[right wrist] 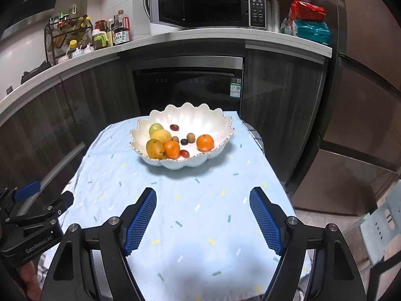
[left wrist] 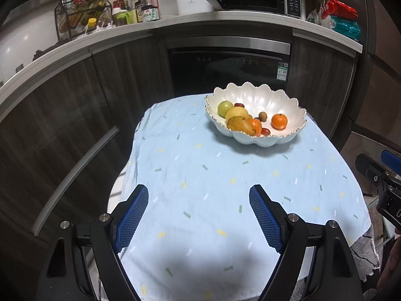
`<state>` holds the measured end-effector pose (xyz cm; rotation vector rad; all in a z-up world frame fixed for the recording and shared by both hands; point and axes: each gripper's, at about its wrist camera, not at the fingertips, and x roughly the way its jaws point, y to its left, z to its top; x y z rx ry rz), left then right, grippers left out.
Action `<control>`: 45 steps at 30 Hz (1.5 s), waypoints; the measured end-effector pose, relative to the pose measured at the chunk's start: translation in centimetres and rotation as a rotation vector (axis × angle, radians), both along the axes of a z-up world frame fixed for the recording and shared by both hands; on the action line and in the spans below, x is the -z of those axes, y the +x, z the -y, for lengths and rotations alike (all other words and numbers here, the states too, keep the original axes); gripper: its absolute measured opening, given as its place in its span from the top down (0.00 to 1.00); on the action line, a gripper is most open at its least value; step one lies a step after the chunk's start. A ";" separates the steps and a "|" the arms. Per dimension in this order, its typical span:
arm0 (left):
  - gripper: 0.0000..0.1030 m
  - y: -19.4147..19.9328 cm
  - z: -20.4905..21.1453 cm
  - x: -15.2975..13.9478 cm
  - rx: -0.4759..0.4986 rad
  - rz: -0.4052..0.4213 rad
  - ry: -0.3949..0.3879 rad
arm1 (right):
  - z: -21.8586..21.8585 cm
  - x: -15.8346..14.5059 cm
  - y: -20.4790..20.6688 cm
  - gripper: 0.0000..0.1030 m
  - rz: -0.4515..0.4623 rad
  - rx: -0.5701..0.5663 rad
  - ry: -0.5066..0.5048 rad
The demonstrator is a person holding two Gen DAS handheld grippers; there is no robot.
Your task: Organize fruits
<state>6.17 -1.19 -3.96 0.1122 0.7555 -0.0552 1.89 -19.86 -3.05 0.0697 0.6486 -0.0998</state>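
The bowl [right wrist: 183,148] stood on the far part of the table [right wrist: 200,225], well apart from both tools. It held a pear [right wrist: 155,148], two oranges [right wrist: 205,142], a green fruit [right wrist: 156,128] and several small dark fruits. The left gripper [left wrist: 199,195] stood spread and empty over bare cloth. The right gripper [right wrist: 203,198] stood likewise, jaws apart, gripping nothing.

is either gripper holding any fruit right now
No, nothing is held. The left gripper and right gripper both stand open over the tablecloth; all fruit lies in the bowl.
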 end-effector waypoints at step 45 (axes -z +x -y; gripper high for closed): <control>0.19 -2.9 0.1 -0.6 -0.010 0.039 0.006 | 0.6 0.2 -2.3 0.25 0.019 0.010 0.032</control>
